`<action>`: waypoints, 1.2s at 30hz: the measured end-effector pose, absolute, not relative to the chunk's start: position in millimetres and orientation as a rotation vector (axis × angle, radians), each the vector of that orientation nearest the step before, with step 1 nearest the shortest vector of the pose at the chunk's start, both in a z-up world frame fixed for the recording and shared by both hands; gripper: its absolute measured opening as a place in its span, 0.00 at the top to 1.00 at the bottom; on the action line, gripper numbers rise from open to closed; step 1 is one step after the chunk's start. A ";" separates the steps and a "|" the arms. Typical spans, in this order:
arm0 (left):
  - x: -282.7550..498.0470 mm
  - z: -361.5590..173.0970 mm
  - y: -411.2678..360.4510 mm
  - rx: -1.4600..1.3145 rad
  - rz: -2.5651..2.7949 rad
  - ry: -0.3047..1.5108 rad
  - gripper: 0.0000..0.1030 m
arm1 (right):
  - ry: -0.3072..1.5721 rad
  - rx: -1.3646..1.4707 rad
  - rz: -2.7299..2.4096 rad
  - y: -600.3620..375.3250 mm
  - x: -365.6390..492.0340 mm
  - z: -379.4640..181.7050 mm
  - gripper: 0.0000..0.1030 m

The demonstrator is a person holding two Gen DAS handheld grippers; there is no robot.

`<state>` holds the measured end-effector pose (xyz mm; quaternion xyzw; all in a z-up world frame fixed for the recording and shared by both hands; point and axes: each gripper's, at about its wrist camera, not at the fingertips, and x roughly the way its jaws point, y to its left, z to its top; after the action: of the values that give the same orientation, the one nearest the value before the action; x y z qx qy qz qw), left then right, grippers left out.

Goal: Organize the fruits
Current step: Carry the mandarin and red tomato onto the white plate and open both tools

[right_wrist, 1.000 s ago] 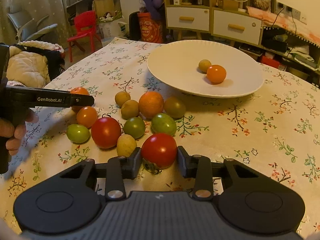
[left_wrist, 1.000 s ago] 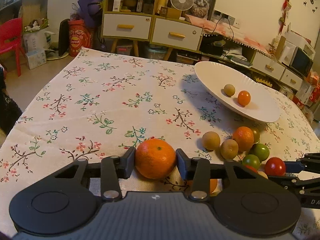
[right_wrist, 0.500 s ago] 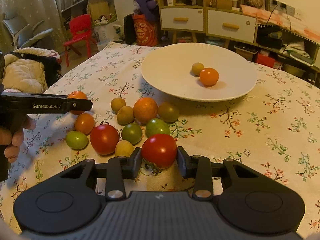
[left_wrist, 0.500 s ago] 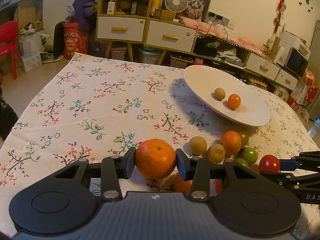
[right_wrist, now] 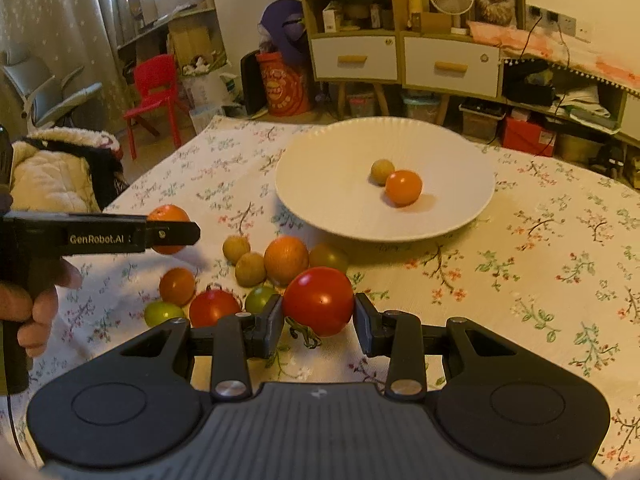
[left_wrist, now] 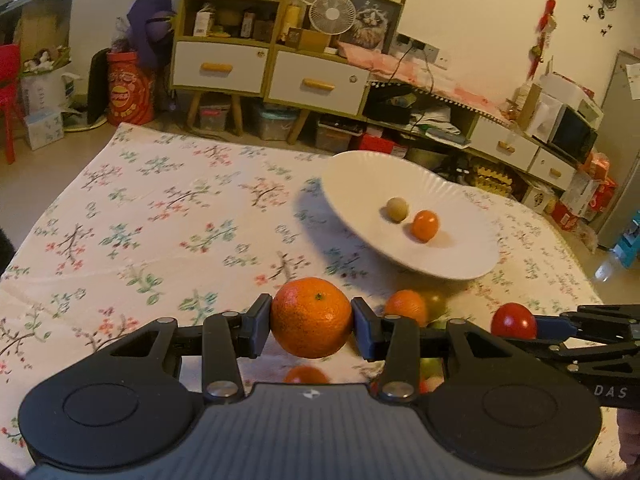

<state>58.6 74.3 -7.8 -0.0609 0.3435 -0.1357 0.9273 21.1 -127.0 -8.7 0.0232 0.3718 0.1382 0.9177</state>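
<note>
My left gripper [left_wrist: 312, 320] is shut on a large orange [left_wrist: 311, 316] and holds it above the table. My right gripper [right_wrist: 318, 314] is shut on a red tomato [right_wrist: 319, 300], also lifted. A white plate [right_wrist: 320, 184] beyond holds a small tan fruit [right_wrist: 381, 171] and a small orange fruit [right_wrist: 403, 187]. The plate also shows in the left wrist view [left_wrist: 360, 188]. Several loose fruits, among them an orange [right_wrist: 286, 259] and a red tomato [right_wrist: 214, 308], lie on the cloth between the grippers and the plate.
The floral tablecloth [left_wrist: 160, 220] covers the table. The left gripper with its orange shows from the side at the left of the right wrist view [right_wrist: 172, 230]. A cabinet [left_wrist: 272, 72] and a red chair [right_wrist: 154, 88] stand beyond the far edge.
Both grippers have risen with their fruit and moved towards the plate. The loose fruits now sit lower in both views.
</note>
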 end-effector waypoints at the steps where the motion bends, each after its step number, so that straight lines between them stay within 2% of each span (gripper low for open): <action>1: 59.5 -6.0 71.3 -0.124 -0.284 0.700 0.62 | 0.760 0.052 0.282 -128.5 21.4 -6.8 0.67; 15: 73.6 4.5 33.4 -0.119 -0.336 0.669 0.62 | 0.670 0.092 0.211 -159.2 39.6 17.0 0.67; 36: 131.4 -14.2 -7.9 -0.056 -0.352 0.683 0.62 | 0.721 0.155 0.177 -179.8 125.7 -6.8 0.67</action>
<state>131.4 -7.9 -14.2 -0.0275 0.3333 -0.1716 0.9267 125.7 -179.8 -6.8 0.0758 0.3519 0.0863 0.9289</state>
